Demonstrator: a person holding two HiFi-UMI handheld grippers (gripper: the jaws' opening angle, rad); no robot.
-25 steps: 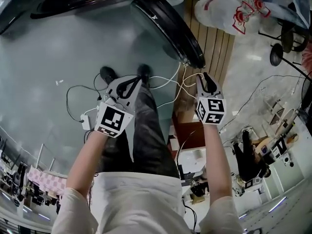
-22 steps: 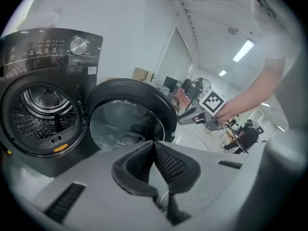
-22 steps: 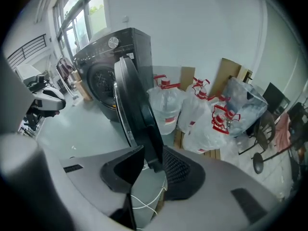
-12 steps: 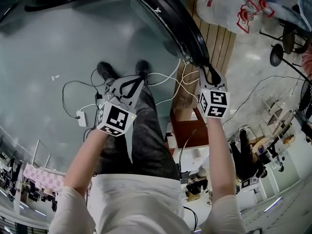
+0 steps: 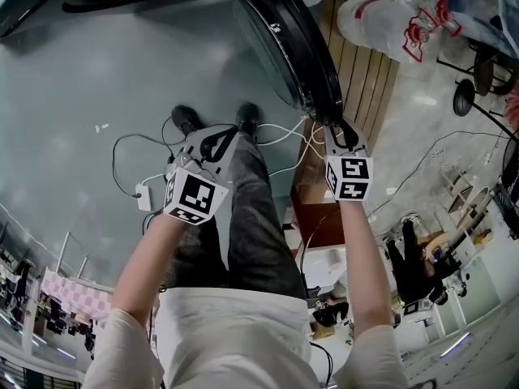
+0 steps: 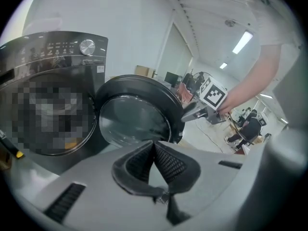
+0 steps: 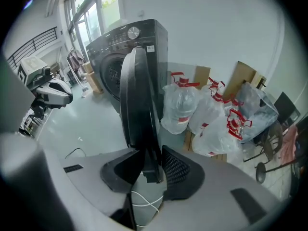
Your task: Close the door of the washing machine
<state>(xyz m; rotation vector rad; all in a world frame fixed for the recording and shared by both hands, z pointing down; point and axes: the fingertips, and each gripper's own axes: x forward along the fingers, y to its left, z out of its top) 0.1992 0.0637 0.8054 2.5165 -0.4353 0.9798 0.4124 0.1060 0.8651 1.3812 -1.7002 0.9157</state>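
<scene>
The dark washing machine (image 6: 53, 95) has its round black door (image 5: 298, 45) standing open. The door's glass (image 6: 132, 124) shows in the left gripper view. My right gripper (image 5: 340, 133) is at the door's outer rim. In the right gripper view the door's edge (image 7: 139, 105) stands upright between the jaws of the right gripper (image 7: 147, 165), which have just closed a little onto it. My left gripper (image 5: 212, 144) hangs above the floor left of the door, and the left gripper (image 6: 155, 146) is shut on nothing, its tips touching.
White cables (image 5: 280, 140) and a white adapter (image 5: 144, 194) lie on the grey floor by the person's shoes (image 5: 247, 118). Plastic bags with red print (image 7: 211, 119) sit on a wooden pallet (image 5: 357, 71) behind the door. A stool base (image 5: 464, 89) is at the right.
My right gripper has moved in to the door's rim, which now sits between its jaws. The left gripper has shifted only slightly over the floor.
</scene>
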